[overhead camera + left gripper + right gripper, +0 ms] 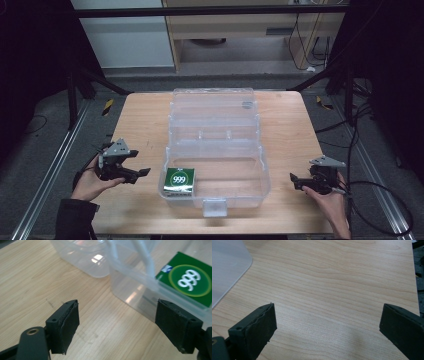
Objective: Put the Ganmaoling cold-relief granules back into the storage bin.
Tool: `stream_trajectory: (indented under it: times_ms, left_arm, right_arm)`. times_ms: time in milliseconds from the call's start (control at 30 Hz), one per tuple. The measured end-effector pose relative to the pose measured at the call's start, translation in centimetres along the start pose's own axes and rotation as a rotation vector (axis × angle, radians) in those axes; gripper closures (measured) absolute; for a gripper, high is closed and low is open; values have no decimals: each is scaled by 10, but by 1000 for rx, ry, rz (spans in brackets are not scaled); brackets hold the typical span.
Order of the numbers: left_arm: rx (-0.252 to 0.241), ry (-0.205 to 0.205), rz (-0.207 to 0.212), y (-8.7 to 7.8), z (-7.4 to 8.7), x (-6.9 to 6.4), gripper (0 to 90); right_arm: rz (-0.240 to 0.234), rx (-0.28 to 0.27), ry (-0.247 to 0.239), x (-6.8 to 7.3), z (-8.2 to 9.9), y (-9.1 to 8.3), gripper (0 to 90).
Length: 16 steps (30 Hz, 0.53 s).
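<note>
A clear plastic storage box (pixel 252 192) stands open in the middle of the wooden table (pixel 145 125), its lid (pixel 212 107) laid back behind it. A green packet marked 999 (pixel 179 180) lies inside the box at its front left corner. My left gripper (pixel 142 173) is open just left of the box, held low over the table, with nothing between its jaws; in the left gripper view (pixel 117 322) the box wall (pixel 130 293) and the green packet (pixel 190 280) lie right ahead. My right gripper (pixel 295 181) is open beside the box's right wall, and its own view (pixel 327 325) faces bare wood.
A corner of the clear box (pixel 227 267) shows at the left edge of the right gripper view. Black cables (pixel 380 200) trail off the table's right side. Metal frame rails (pixel 45 170) run along both sides of the table.
</note>
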<state>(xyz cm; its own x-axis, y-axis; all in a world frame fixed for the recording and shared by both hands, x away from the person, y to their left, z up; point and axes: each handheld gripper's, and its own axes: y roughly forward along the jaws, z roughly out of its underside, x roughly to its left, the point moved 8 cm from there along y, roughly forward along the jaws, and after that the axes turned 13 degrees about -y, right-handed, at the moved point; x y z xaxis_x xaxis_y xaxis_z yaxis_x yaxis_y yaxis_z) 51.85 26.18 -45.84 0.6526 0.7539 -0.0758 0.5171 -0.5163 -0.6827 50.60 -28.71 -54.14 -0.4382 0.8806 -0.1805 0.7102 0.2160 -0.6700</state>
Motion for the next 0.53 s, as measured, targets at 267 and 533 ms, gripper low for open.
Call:
stream_trajectory:
  times_ms: [267, 533]
  left_arm:
    - [-17, -131, -97, 11, 11, 21, 177]
    - [-71, -275, -195, 17, 24, 45, 176]
  right_arm:
    - [9, -4, 4, -1, 1, 0, 14]
    - [16, 4, 17, -2, 3, 1, 13]
